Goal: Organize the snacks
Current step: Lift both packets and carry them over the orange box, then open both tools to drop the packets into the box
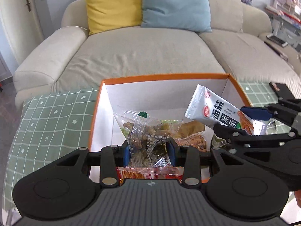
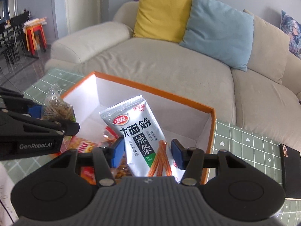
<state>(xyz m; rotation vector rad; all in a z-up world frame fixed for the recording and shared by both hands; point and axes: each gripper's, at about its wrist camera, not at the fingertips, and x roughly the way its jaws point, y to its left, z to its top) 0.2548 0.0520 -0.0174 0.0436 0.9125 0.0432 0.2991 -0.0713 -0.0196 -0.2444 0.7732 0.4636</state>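
So, from the left wrist view: the left gripper point(image 1: 150, 153) is pinched partway closed on a clear packet point(image 1: 146, 135) of brownish-green snacks, pads pressing both sides; the packet stands up straight ahead of the jaws, long axis running away from the tool, hanging over the near part of the orange box point(image 1: 163, 77); more snack packs lie in the box just below and beyond it; off to its right the right gripper point(image 1: 263, 120) comes in holding a silver pouch point(image 1: 214, 111) tilted up-left.

From the right wrist view: the right gripper point(image 2: 148, 151) is partly closed around the silver pouch point(image 2: 137, 130); the pouch rises straight out ahead, leaning slightly left, over the open box point(image 2: 150, 86); the left gripper point(image 2: 43, 118) sits off to its left at the box's rim with its packet point(image 2: 58, 107). I'd guess both hands are about equally placed to drop; the box lies right under and ahead of each tool.
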